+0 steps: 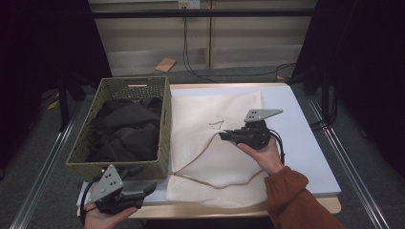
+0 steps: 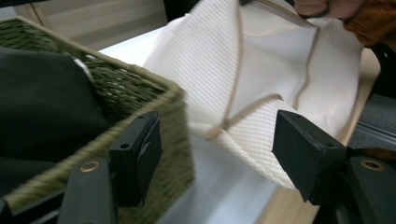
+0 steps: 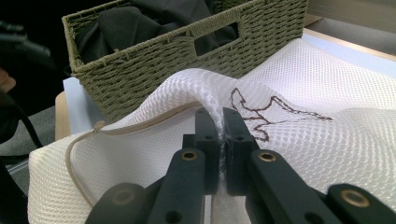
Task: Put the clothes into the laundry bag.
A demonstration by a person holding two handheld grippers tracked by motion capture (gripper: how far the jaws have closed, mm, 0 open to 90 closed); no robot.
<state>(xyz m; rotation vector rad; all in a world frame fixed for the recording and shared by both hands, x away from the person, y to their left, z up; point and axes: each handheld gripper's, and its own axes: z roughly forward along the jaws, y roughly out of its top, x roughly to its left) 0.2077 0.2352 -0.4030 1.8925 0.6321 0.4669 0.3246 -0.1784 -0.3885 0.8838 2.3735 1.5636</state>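
White mesh laundry bag (image 1: 217,143) lies at frame centre, pinched by your clenched right gripper (image 1: 228,136). Your left gripper (image 1: 152,187), lower left, stands released, gripping nothing. One woven basket (image 1: 165,119) holds dark clothing (image 1: 126,129). Brown embroidery (image 3: 261,114) on the bag is illegible.

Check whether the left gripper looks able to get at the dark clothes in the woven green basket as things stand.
Probably yes: the left gripper sits open just outside the woven green basket's near wall, and the dark clothes lie uncovered under the open top. It would need to rise over the rim first.
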